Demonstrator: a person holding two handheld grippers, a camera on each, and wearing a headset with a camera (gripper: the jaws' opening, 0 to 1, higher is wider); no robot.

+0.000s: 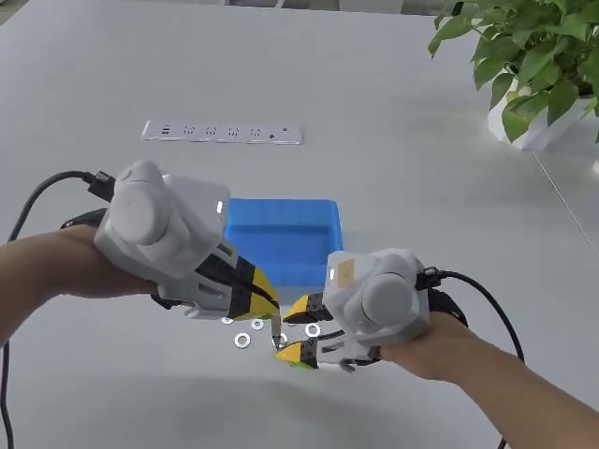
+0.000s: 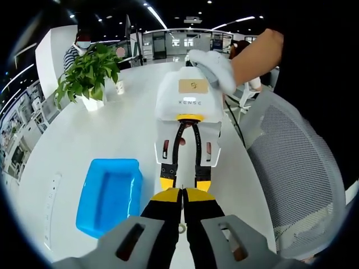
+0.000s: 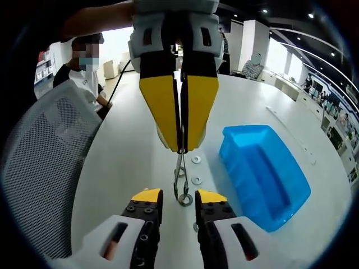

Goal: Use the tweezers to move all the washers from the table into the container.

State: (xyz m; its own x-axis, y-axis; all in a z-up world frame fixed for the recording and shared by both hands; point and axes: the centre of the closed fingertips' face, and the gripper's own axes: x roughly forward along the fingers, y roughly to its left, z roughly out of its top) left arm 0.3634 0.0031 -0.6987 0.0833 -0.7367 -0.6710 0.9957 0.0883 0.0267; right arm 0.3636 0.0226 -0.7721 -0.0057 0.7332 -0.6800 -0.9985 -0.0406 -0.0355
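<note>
White and wide, the worktop (image 1: 393, 140) carries a power strip (image 1: 222, 133) at its far side, a potted plant (image 1: 524, 56) in one corner and a blue container (image 3: 235, 151) in front of the person. A loose cluster of washers (image 1: 242, 340) lies on the worktop just in front of the container, between the two tools. The left tongs (image 3: 180, 148) are clamped shut on the tweezers (image 3: 180, 168), whose thin tips reach down to one washer (image 3: 184, 199). Whether the tips have pinched it I cannot tell. The right tongs (image 2: 185, 182) stand open with nothing in them, one jaw on each side of that washer. These washers look like small, flat, hard metal rings. They are probably very light and slick on the smooth worktop, so they may skate away or flip if nudged. The surest hold seems to be across the ring, one tip through the hole and one outside the rim. The tweezers are springy, so the clamp on them likely needs to be steady.
</note>
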